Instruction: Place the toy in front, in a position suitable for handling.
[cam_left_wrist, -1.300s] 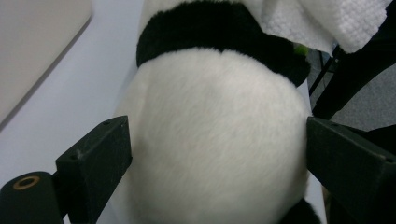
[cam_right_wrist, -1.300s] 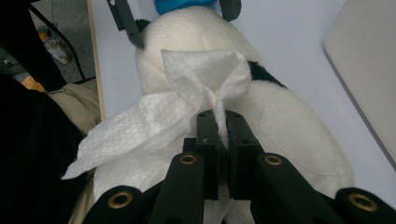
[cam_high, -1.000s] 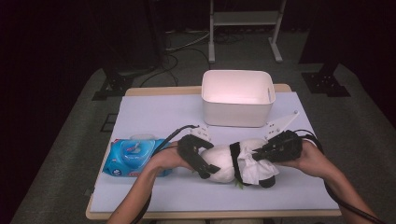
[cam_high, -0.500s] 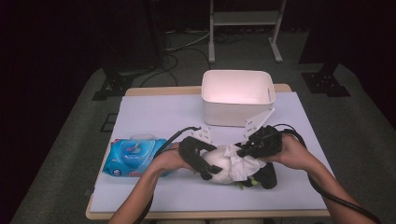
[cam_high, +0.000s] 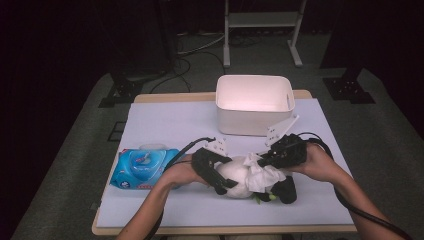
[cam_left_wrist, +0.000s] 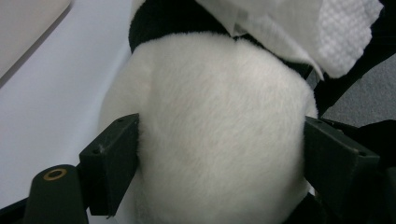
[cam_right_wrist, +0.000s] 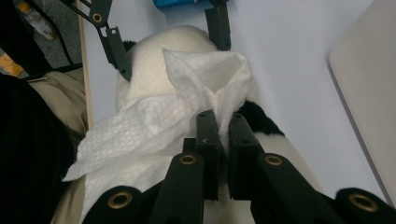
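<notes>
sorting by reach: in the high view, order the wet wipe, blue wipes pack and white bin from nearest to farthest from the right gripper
1. Wet wipe: pinched in the right gripper, draped on the plush panda.
2. White bin: behind it, at the far edge.
3. Blue wipes pack: far left.

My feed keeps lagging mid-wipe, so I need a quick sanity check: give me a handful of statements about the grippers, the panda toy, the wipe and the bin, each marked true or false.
1. The left gripper has its jaws on either side of the plush panda's white body. True.
2. The right gripper is open and holds nothing. False: its jaws are shut on the white wipe.
3. The wipe lies draped on the panda. True.
4. The panda sits inside the white bin. False: it lies on the table, in front of the bin.
5. The blue wipes pack lies on the table by the person's left hand. True.
</notes>
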